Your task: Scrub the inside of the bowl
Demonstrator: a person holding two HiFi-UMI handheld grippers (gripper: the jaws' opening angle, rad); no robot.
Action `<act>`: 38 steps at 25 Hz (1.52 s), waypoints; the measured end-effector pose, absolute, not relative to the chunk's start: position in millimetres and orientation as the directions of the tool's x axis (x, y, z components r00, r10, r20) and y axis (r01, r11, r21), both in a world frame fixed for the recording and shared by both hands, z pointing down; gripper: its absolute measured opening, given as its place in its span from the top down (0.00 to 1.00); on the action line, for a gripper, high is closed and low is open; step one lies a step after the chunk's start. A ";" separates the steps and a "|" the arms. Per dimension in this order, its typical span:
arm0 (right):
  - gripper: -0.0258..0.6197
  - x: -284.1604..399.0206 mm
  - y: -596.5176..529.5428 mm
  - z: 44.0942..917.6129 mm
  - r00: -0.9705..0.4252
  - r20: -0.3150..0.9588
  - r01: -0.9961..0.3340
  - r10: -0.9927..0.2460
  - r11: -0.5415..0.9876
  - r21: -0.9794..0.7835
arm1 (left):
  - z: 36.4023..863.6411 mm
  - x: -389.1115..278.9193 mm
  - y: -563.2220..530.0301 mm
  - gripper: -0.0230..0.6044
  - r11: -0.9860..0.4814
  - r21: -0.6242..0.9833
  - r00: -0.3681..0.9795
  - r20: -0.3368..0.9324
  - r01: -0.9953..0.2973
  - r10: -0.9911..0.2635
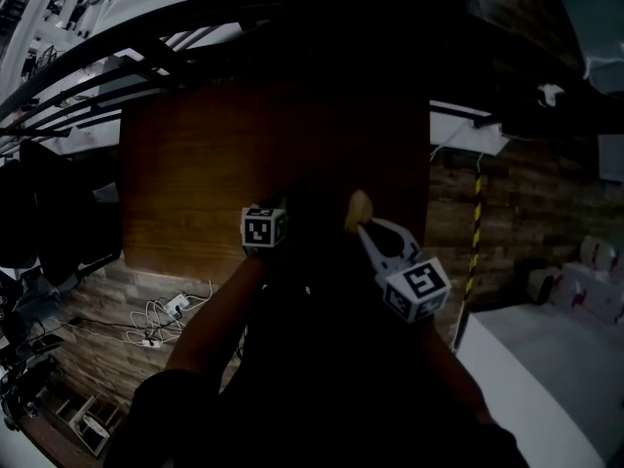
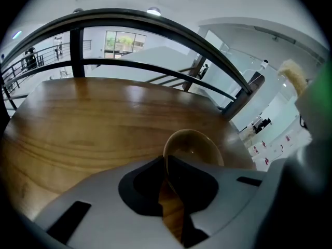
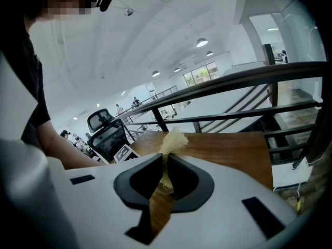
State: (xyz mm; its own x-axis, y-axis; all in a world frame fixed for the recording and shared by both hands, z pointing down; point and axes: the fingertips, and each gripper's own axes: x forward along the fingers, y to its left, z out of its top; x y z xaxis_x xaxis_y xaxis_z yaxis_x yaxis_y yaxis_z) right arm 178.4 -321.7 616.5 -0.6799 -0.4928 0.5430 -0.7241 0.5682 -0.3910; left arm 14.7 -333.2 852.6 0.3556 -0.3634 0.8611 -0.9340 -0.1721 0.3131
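Observation:
A tan bowl (image 2: pixel 194 144) stands on the wooden table (image 2: pixel 78 123). My left gripper (image 2: pixel 166 162) is shut on the bowl's near rim, one jaw inside and one outside. My right gripper (image 3: pixel 165 162) is shut on a pale yellow scrubber (image 3: pixel 173 141), whose frayed tuft sticks out past the jaw tips. It hangs above the table to the right of the bowl, and the scrubber (image 2: pixel 293 74) shows at the right edge of the left gripper view. The head view is dark: the scrubber (image 1: pixel 359 208) and the right gripper (image 1: pixel 366 227) show, but the bowl is lost in shadow.
A black railing (image 2: pixel 155 69) runs along the table's far side. A black office chair (image 3: pixel 106 134) stands beyond the table, past the person's arm (image 3: pixel 57 149). White cables (image 1: pixel 161 315) lie on the wood floor to the table's left.

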 end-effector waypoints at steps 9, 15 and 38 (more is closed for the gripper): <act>0.90 162.9 -310.6 614.6 -0.680 0.546 -0.715 -0.490 0.608 -0.345 | 821.2 19.9 -335.1 0.95 -0.190 0.305 0.358 0.831 -0.933 -0.425; 0.90 129.5 -305.3 611.1 -0.660 0.582 -0.710 -0.476 0.649 -0.273 | 754.4 14.3 -341.0 0.95 -0.208 0.338 0.397 0.768 -0.918 -0.504; 0.90 -30.0 -209.1 576.8 -0.538 0.789 -0.347 -0.297 0.931 0.114 | 561.1 -35.2 -258.7 0.95 -0.504 0.247 0.548 0.548 -0.828 -0.632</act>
State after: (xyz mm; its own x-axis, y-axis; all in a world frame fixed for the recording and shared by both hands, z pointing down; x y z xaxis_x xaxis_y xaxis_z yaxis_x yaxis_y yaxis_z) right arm -30.0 -209.1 576.8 -0.5375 -0.2970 0.7892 -0.3471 0.9309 0.1139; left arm -35.2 -258.7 561.1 0.5483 -0.6318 0.5479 -0.8276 -0.5040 0.2469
